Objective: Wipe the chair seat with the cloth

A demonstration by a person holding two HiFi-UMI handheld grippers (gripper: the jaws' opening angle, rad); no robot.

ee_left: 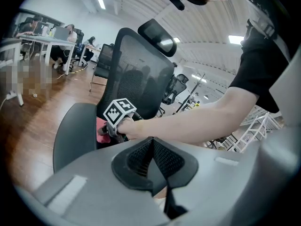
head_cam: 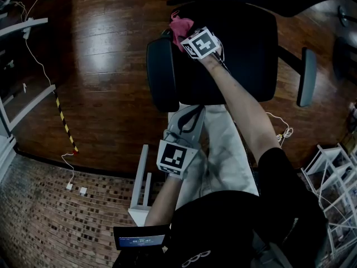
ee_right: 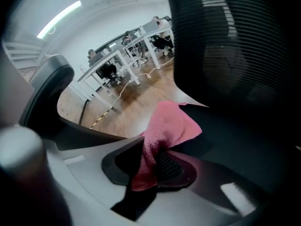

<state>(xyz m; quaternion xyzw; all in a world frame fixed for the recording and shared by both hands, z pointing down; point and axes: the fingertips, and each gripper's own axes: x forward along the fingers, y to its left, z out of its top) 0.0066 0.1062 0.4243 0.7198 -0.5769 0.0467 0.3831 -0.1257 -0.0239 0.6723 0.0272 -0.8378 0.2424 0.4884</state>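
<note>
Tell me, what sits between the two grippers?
In the head view, the front of the black chair seat lies between the left gripper and the right gripper, which pinches the pink cloth; the person's forearm runs alongside.

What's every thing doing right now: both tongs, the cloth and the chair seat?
Right tongs: shut on the cloth.
Left tongs: shut, empty, held back from the chair.
Cloth: bunched, pinched, at the seat's back corner.
Seat: mostly bare.
</note>
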